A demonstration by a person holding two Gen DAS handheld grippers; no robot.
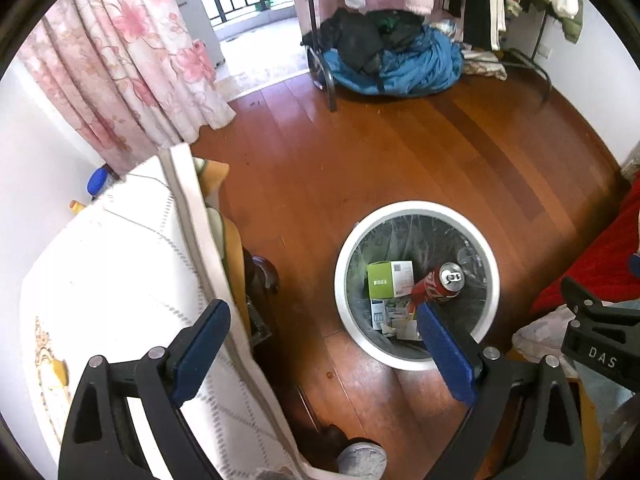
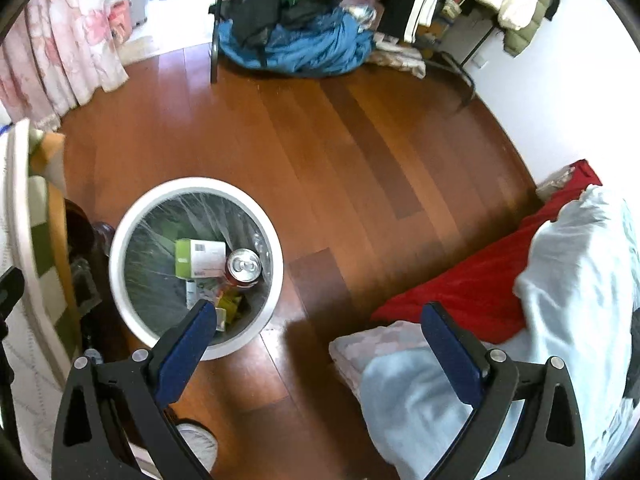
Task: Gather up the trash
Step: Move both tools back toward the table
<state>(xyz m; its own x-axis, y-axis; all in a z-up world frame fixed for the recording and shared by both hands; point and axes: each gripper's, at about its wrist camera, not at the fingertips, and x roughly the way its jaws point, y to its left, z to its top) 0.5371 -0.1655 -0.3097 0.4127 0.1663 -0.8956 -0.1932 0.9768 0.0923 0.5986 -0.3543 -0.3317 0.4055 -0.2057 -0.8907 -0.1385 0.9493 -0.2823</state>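
Note:
A white round trash bin (image 1: 416, 360) (image 2: 276, 264) with a dark liner stands on the wooden floor. Inside it lie a red soda can (image 1: 440, 284) (image 2: 243, 266), a green and white box (image 1: 390, 278) (image 2: 200, 258) and several small wrappers. My left gripper (image 1: 322, 320) is open and empty, its right finger over the bin's near rim. My right gripper (image 2: 318, 322) is open and empty too, its left finger over the bin's near edge. The right gripper's black body (image 1: 600, 336) shows at the right edge of the left wrist view.
A table with a white cloth (image 1: 120, 280) stands left of the bin. A bed with a red blanket (image 2: 480, 280) and pale bedding (image 2: 560, 300) lies to the right. Blue and black clothes (image 1: 392, 56) are heaped under a garment rack at the back. Pink curtains (image 1: 120, 60) hang at the left. A shoe (image 1: 362, 458) shows at the bottom.

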